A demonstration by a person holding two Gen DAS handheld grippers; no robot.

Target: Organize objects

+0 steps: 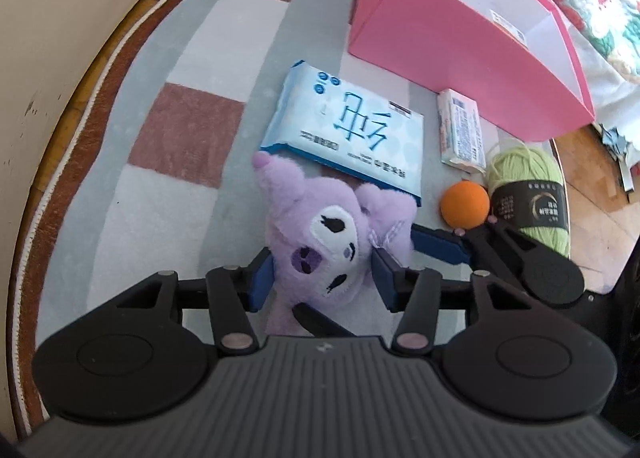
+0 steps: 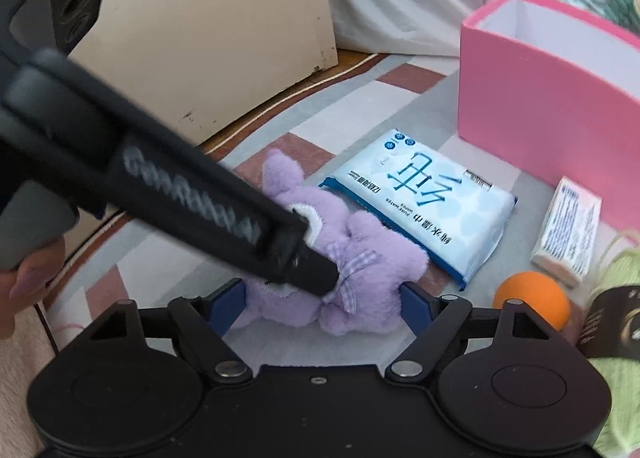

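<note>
Lying face-up at the lower centre of both views, the purple plush toy (image 1: 320, 242) rests on the striped rug (image 1: 180, 162), one ear overlapping the near edge of the blue wipes pack (image 1: 348, 126). The left gripper (image 1: 320, 278) straddles its head with blue pads close on either cheek, narrow but seemingly not pressing. In the right wrist view the right gripper (image 2: 324, 302) stands wider around the toy's lower body, its pads just beside the fur.

Right of the toy sit an orange ball (image 1: 465, 205), a green yarn skein (image 1: 528, 194) and a small white box (image 1: 460, 132); the pink box (image 1: 460, 38) stands open at upper right.

Both tools crowd one soft toy, so the likeliest trouble is a clash of fingers or a tug between them. A shallow pinch on fur could also slip on lifting, and the ear may drag the wipes pack along.
</note>
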